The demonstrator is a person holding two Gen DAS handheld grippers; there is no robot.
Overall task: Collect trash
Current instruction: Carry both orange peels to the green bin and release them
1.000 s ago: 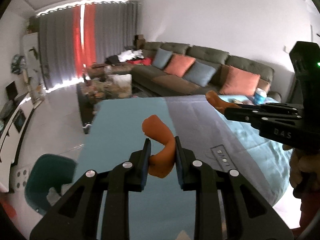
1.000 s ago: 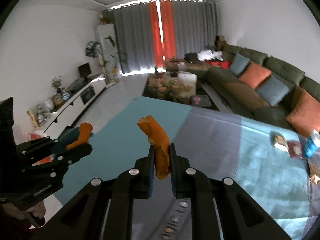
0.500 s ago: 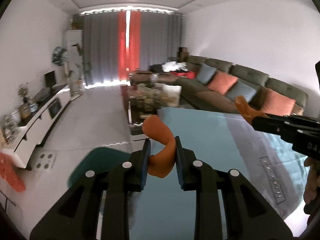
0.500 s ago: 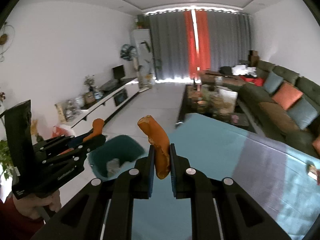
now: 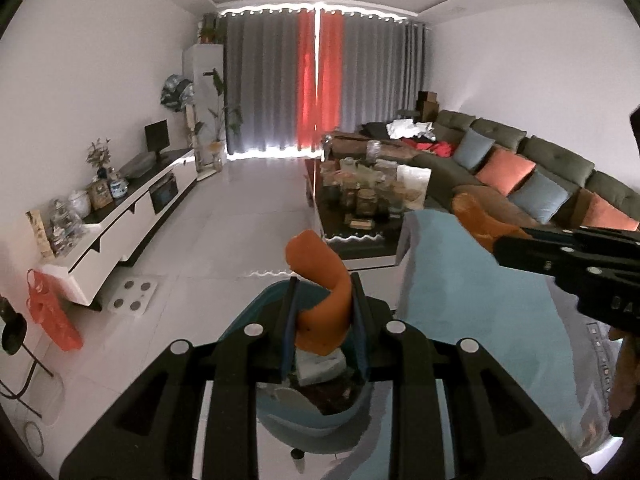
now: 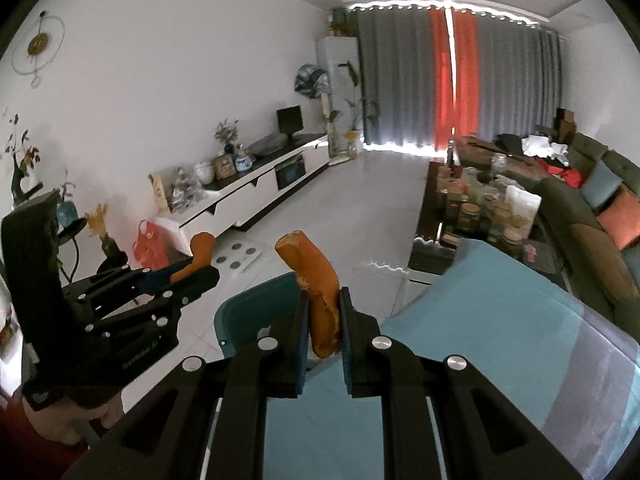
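My left gripper (image 5: pixel 323 320) is shut on a curved piece of orange peel (image 5: pixel 322 280) and holds it right above a teal trash bin (image 5: pixel 316 420) on the floor, with paper trash inside. My right gripper (image 6: pixel 323 320) is shut on a second piece of orange peel (image 6: pixel 316 280) over the edge of the teal-covered table (image 6: pixel 460 340), next to the bin (image 6: pixel 252 312). The right gripper shows in the left wrist view (image 5: pixel 500 246) and the left gripper shows in the right wrist view (image 6: pixel 208 270).
A dark coffee table (image 5: pixel 360 208) crowded with jars stands ahead. A green sofa (image 5: pixel 520 176) with cushions runs along the right wall. A white TV cabinet (image 5: pixel 132 216) lines the left wall, with a red bag (image 5: pixel 52 312) beside it.
Both grippers have swung left from over the table toward the floor. The left gripper has come over the teal bin, and both still hold their peels.
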